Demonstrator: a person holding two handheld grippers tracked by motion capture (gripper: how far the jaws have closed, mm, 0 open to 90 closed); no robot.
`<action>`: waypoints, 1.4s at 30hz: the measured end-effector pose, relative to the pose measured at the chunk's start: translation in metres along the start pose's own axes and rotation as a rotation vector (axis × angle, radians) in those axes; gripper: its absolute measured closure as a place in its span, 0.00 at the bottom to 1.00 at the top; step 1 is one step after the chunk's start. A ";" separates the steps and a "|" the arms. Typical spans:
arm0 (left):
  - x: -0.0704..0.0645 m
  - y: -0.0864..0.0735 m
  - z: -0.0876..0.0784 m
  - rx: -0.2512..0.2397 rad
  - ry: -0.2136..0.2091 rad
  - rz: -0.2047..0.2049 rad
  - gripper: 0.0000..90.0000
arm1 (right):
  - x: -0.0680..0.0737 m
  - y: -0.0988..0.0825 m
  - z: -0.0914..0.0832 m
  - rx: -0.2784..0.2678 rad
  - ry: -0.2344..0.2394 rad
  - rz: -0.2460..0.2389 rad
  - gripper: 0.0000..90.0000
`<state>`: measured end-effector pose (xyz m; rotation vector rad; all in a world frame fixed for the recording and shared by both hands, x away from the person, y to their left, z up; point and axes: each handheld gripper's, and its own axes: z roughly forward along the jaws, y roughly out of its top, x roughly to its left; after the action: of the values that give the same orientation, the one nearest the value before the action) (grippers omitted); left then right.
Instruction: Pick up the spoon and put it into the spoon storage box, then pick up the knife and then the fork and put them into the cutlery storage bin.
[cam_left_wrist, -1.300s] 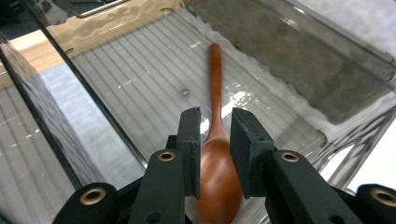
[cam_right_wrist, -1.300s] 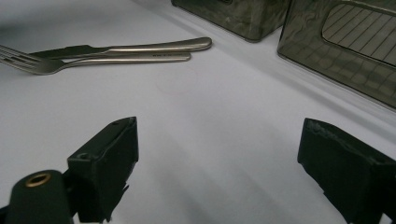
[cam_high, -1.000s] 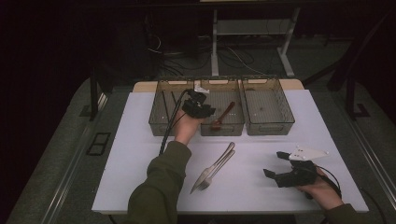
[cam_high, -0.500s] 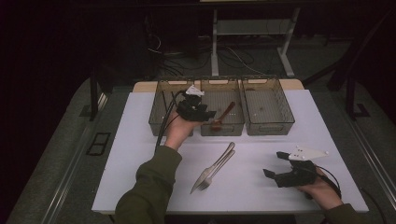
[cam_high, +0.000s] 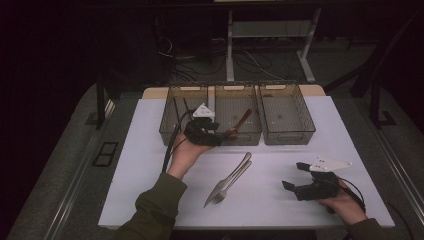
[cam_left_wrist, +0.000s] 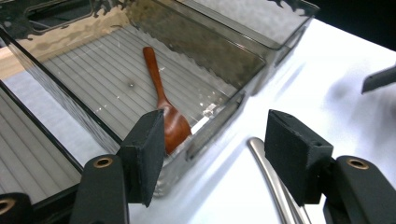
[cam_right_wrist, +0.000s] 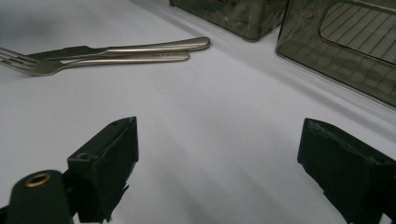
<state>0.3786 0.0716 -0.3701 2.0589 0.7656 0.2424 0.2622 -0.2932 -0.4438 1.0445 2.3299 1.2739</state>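
Note:
A brown wooden spoon (cam_high: 241, 121) (cam_left_wrist: 161, 100) lies inside the middle clear bin (cam_high: 223, 95) (cam_left_wrist: 88, 79), bowl end toward the near wall. My left gripper (cam_high: 220, 134) (cam_left_wrist: 215, 154) hovers open just in front of that bin's near edge, with nothing between its jaws. A metal fork (cam_high: 219, 193) (cam_right_wrist: 70, 64) and a metal knife (cam_high: 241, 167) (cam_right_wrist: 140, 47) lie side by side on the white table, handles pointing at the bins. My right gripper (cam_high: 295, 176) (cam_right_wrist: 219, 172) rests open at the near right, empty, facing the cutlery.
A left bin (cam_high: 170, 117) and a right bin (cam_high: 305, 117) flank the middle one along the far side of the white tabletop (cam_high: 350, 145). Each gripper trails a black cable. Beyond the table are dark floor, cables and a stand.
My left gripper has drawn back from above the bins toward the near side, still open. The spoon stays in the middle bin. The right gripper has not moved.

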 end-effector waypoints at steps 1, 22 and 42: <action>-0.002 -0.003 -0.001 -0.008 -0.001 -0.003 0.41 | 0.000 0.000 0.000 0.003 0.000 0.000 0.13; -0.019 -0.049 -0.014 0.006 -0.029 -0.001 0.39 | 0.000 0.000 0.000 0.007 -0.004 -0.006 0.13; -0.031 -0.076 0.001 0.034 -0.084 -0.015 0.46 | 0.001 -0.002 0.000 0.020 -0.013 -0.025 0.13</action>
<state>0.3221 0.0831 -0.4282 2.0813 0.7382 0.1349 0.2603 -0.2931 -0.4447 1.0241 2.3428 1.2342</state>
